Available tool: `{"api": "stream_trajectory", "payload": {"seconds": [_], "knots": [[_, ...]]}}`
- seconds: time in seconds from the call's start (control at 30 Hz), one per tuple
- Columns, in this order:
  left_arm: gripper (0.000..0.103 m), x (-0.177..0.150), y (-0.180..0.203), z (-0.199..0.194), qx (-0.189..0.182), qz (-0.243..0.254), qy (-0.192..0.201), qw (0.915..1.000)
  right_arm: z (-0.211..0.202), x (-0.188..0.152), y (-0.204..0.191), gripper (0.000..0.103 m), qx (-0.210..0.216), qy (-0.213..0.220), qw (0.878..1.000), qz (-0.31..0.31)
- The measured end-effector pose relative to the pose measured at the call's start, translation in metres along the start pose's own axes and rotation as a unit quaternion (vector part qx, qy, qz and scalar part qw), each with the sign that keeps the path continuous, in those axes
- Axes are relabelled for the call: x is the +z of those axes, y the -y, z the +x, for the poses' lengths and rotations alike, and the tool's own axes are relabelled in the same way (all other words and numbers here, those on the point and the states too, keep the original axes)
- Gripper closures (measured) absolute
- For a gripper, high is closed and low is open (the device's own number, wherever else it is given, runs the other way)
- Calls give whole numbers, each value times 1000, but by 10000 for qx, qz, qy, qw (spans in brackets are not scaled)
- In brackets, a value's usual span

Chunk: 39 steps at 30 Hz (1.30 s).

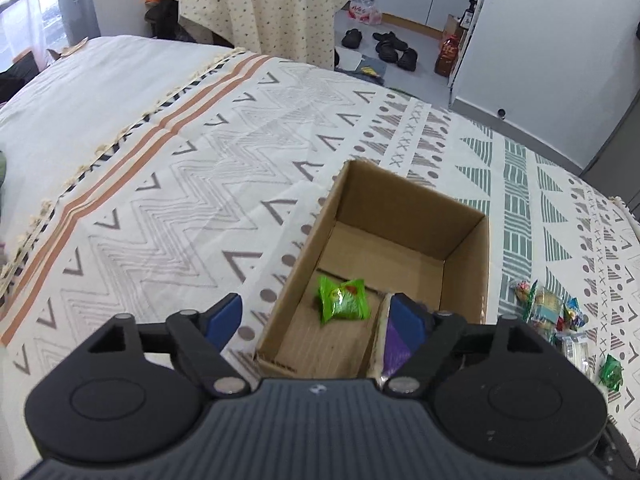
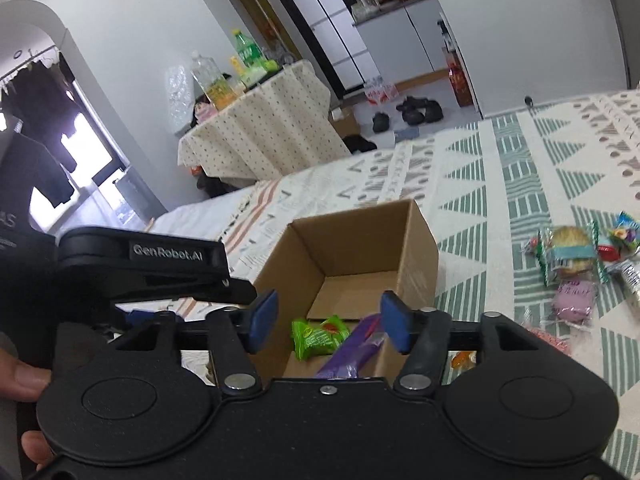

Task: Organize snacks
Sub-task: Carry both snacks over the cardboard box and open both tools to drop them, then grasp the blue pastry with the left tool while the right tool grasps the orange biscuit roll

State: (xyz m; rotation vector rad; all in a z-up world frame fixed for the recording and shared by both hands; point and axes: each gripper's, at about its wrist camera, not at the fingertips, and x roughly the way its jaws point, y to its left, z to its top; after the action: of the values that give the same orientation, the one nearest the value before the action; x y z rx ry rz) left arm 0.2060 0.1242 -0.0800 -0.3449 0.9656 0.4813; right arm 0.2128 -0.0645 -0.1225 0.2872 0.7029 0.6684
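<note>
An open cardboard box stood on the bed, on a patterned cover, and serves here as the landmark. Inside it, on the floor near the near wall, lay a green snack packet. A purple snack packet leaned inside the box against its near right corner.

The left tool hung above the box's near edge with its blue pads spread wide. One pad stood outside the box's left wall; the other stood over the near right corner, just beside the purple packet. Nothing was gripped between them.

The right tool hovered just short of the box's near side, its pads parted and bare. The green and purple packets showed in the gap between them but lay lower, in the box.

To the right of the box, well apart from it, a loose heap of wrapped snacks lay on the cover. Beyond the box, across the bed, stood a cloth-draped table carrying bottles.
</note>
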Motion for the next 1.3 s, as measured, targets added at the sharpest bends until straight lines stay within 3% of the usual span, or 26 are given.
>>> {"api": "stream_trajectory", "payload": {"seconds": [0.33,0.63,1.3], "knots": [[12,-19,10,-31,147,2,115,9998,-36,0,19,29,-163,112,9996,196],[0,-37,27,-57,-131,88,265,9995,-70,0,33,16,-411,326,9985,127],[0,-78,59,-96,-601,278,526,9964,-131,-3,69,7,-884,611,9941,140]]}}
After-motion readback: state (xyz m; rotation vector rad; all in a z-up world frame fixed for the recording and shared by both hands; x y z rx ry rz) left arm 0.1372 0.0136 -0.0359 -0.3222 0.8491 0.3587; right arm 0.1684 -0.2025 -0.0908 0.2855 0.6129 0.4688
